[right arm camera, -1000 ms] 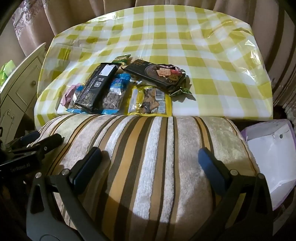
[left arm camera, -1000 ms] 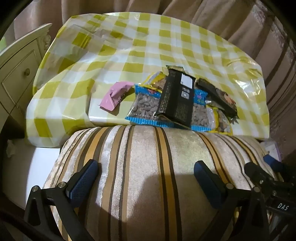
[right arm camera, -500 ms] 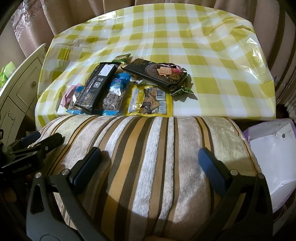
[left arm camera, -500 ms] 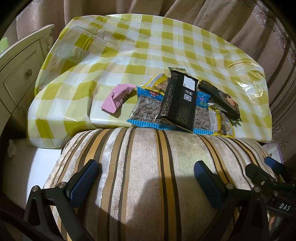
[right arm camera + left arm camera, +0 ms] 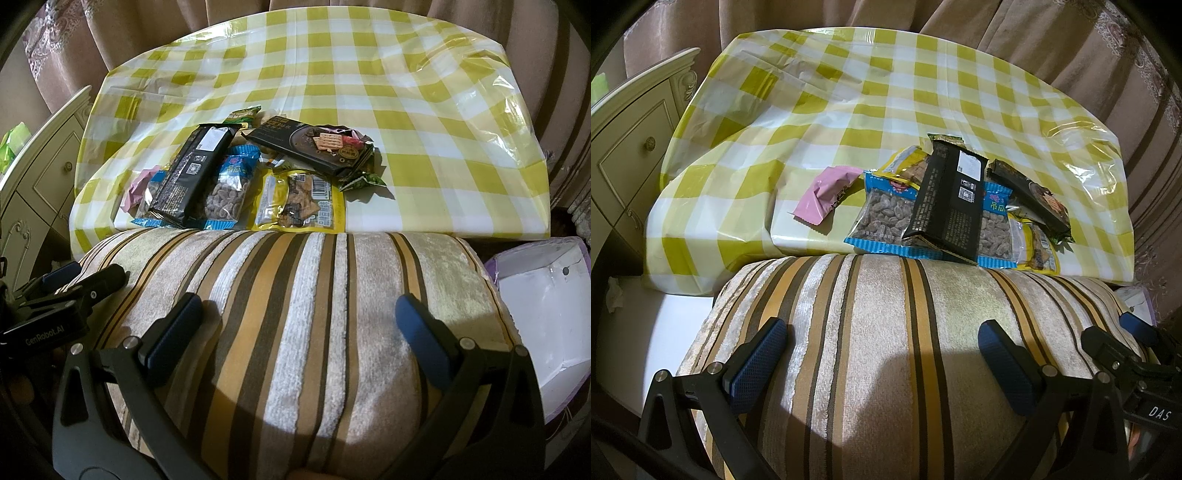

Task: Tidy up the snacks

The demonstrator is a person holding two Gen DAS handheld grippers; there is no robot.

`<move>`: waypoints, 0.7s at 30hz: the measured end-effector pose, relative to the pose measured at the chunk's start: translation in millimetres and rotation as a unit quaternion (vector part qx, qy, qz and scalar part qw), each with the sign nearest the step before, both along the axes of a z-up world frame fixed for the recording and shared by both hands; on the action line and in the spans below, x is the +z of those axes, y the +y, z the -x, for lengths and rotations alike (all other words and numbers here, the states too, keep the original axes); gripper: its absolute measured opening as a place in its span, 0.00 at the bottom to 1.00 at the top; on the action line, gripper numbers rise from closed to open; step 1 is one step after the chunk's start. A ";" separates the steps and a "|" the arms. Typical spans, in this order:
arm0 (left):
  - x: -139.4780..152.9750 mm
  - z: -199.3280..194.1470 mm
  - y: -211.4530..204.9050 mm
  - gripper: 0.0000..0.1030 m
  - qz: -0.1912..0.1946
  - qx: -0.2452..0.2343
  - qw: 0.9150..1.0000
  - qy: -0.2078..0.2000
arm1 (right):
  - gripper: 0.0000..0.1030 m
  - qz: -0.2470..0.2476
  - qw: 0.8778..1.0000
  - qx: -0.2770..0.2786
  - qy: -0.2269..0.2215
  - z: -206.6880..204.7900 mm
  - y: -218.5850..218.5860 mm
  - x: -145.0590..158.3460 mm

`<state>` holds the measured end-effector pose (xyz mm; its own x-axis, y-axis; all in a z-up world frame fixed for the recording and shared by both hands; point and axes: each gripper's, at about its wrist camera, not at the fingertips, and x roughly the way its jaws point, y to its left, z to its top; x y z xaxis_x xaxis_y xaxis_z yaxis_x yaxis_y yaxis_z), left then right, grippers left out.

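A worktop (image 5: pixel 424 122) draped in a glossy yellow-and-white checked plastic cloth (image 5: pixel 827 122) fills the far half of both views, with brownish curtains (image 5: pixel 1071 48) hanging behind it and a cream drawer cabinet (image 5: pixel 631 147) standing at its left. In front lies a striped velvet cushion (image 5: pixel 295 295) in beige, gold and brown. A white paper bag (image 5: pixel 546 306) sits open to the right of the cushion.

The snacks are heaped at the worktop's near edge: a black biscuit box (image 5: pixel 192 173) lies across a blue-edged bag of seeds (image 5: pixel 229 188), a yellow packet (image 5: pixel 295 199) just beside them, a dark cracker pack (image 5: pixel 314 147) behind, and a pink wrapper (image 5: pixel 827 192) to the left.

The left gripper (image 5: pixel 882 354) and the right gripper (image 5: pixel 299 325) both hover over the cushion, jaws spread wide and holding nothing.
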<state>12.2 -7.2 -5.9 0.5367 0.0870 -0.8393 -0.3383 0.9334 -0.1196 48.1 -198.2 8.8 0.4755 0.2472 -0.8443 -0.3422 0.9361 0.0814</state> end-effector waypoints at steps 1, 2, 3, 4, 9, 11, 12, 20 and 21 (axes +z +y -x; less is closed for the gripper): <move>0.0 -0.2 0.0 1.00 0.000 0.000 1.000 0.000 | 1.00 0.000 1.000 0.000 0.000 0.0 0.0 0.0; 0.0 0.2 0.1 1.00 0.000 0.000 1.000 0.000 | 1.00 0.000 1.000 0.000 -0.001 0.0 0.0 0.0; 0.0 -0.1 0.0 1.00 0.000 0.000 1.000 0.000 | 1.00 0.000 1.000 0.000 -0.001 -0.1 0.0 0.0; 0.1 -0.2 0.0 1.00 0.000 0.000 1.000 0.000 | 1.00 0.000 1.000 0.000 -0.001 0.0 0.0 0.0; 0.1 -0.2 0.2 1.00 0.000 0.000 1.000 0.000 | 1.00 0.000 1.000 0.000 -0.001 -0.6 -0.1 0.3; 0.2 -0.1 0.2 1.00 0.000 0.000 1.000 0.000 | 1.00 0.001 1.000 0.000 -0.001 -0.6 -0.4 0.6; 0.1 0.1 0.3 1.00 0.000 0.000 1.000 0.000 | 1.00 0.001 1.000 0.000 -0.001 -0.9 -0.5 0.7; 0.1 0.2 0.9 1.00 0.001 0.000 1.000 0.000 | 1.00 0.001 1.000 0.004 0.003 -0.9 1.7 0.1; 0.4 0.1 1.3 1.00 0.002 0.000 1.000 0.000 | 1.00 0.000 1.000 0.005 0.007 -1.7 1.6 0.4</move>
